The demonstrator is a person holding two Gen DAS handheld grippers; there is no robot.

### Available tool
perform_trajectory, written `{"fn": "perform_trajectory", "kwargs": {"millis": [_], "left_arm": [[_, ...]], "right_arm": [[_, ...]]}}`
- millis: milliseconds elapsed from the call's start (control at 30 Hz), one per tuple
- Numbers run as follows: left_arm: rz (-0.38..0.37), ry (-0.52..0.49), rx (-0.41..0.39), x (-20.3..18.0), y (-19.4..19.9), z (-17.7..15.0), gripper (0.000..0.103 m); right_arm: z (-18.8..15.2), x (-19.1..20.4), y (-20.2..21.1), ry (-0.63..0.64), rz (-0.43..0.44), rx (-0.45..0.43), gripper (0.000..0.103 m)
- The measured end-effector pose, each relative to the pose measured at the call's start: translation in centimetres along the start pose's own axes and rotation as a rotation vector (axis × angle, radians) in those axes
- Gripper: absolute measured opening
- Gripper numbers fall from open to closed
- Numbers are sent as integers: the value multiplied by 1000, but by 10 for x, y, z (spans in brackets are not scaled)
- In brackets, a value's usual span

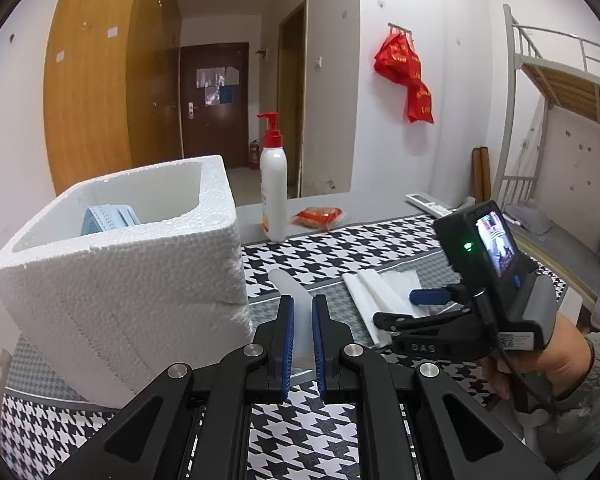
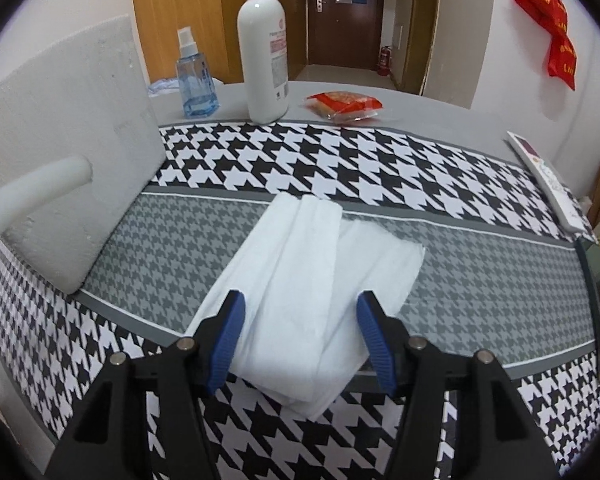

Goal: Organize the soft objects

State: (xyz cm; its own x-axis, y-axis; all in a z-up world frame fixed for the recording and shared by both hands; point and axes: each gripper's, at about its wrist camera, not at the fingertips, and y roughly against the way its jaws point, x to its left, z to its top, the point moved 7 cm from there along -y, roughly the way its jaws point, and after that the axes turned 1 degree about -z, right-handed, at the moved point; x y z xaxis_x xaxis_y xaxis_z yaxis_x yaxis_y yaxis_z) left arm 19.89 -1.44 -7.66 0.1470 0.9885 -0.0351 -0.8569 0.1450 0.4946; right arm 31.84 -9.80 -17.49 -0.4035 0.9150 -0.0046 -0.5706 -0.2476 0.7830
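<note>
The folded white cloth point(image 2: 300, 280) lies on the counter point(image 2: 480, 280) between the right gripper's point(image 2: 300, 340) spread jaws, its long axis running away from them, slightly rightward. The left gripper point(image 1: 302, 344) is clamped on a translucent tube point(image 1: 296, 304) pointing ahead beside the foam box point(image 1: 120, 272). Only the right view shows the spray bottle point(image 2: 194, 80).

Left gripper point(image 1: 302, 320) clamped on translucent tube point(image 1: 296, 300), foam box point(image 1: 120, 260) beside, folded white cloth point(image 1: 384, 292) right
</note>
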Motion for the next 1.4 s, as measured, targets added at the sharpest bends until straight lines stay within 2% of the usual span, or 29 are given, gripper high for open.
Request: {"fn": "perform_trajectory", "kwargs": {"millis": [233, 300, 333, 400, 467, 567, 600, 700, 1400], "left_arm": [[-13, 2, -10, -3, 3, 0, 10], [-13, 1, -14, -3, 5, 1, 10], [-12, 2, -16, -2, 6, 1, 10], [-13, 1, -15, -2, 6, 0, 10], [-13, 4, -14, -1, 7, 1, 10], [-17, 6, -22, 0, 9, 3, 10], [-16, 2, -27, -1, 10, 5, 10], [-9, -5, -37, 1, 13, 9, 10], [4, -39, -115, 9, 31, 41, 10]], "right_arm": [[2, 1, -4, 3, -23, 23, 63], [2, 1, -5, 2, -20, 19, 60], [2, 2, -3, 4, -19, 15, 52], [2, 5, -4, 16, -15, 9, 47], [2, 10, -3, 29, 0, 4, 29], [1, 13, -1, 38, 21, -8, 16], [0, 14, 0, 34, 43, -15, 15], [0, 14, 8, 29, 81, -48, 15], [26, 11, 103, 18, 120, -305, 15]]}}
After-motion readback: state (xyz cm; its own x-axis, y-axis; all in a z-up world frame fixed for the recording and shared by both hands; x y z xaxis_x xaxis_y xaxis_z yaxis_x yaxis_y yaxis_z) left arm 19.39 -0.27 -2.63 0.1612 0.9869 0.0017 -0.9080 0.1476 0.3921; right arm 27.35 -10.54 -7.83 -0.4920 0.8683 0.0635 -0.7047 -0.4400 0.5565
